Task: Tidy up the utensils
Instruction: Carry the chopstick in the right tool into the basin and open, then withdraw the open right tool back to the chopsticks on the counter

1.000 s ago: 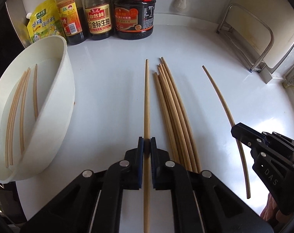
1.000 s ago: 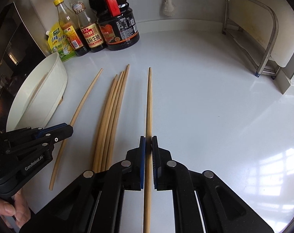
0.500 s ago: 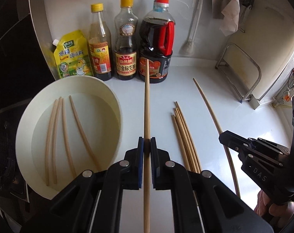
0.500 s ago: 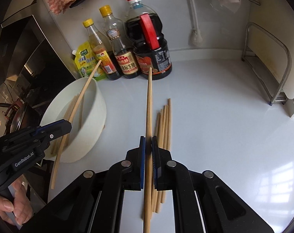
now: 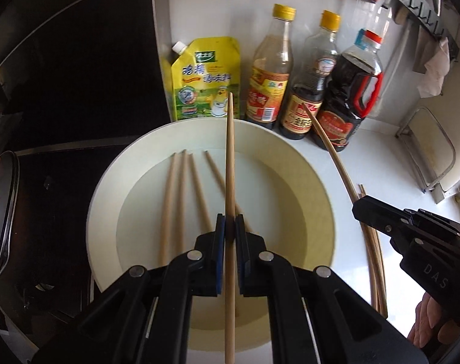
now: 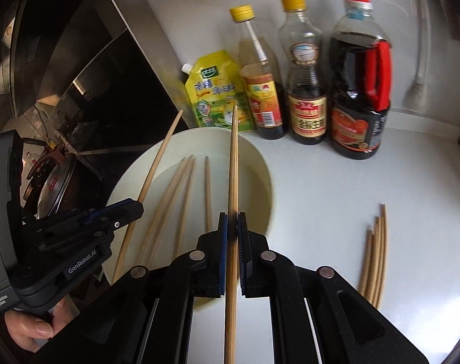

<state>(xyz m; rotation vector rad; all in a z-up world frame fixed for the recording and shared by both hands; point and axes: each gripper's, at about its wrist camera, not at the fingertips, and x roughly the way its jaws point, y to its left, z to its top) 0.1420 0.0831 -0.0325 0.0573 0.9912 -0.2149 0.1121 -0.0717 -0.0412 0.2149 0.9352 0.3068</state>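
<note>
My left gripper point(image 5: 229, 227) is shut on a wooden chopstick point(image 5: 230, 163) and holds it over the white bowl point(image 5: 309, 182), pointing at the back wall. Several chopsticks point(image 5: 181, 194) lie in the bowl. My right gripper point(image 6: 232, 224) is shut on another chopstick point(image 6: 233, 163), held over the bowl's point(image 6: 260, 163) right half. The left gripper point(image 6: 78, 227) and its chopstick point(image 6: 157, 163) show in the right wrist view; the right gripper point(image 5: 412, 236) and its chopstick point(image 5: 330, 148) show in the left wrist view. A loose bunch of chopsticks point(image 6: 375, 257) lies on the white counter to the right.
A yellow seasoning pouch point(image 5: 205, 82), two sauce bottles point(image 5: 269, 72) point(image 5: 312, 82) and a large dark soy jug point(image 5: 348, 100) stand against the back wall behind the bowl. A black stove and a pot point(image 6: 54, 188) are on the left. A metal rack point(image 5: 427, 151) stands at the far right.
Both grippers have lifted their chopsticks off the counter and carried them left, from beside the loose bunch to above the bowl.
</note>
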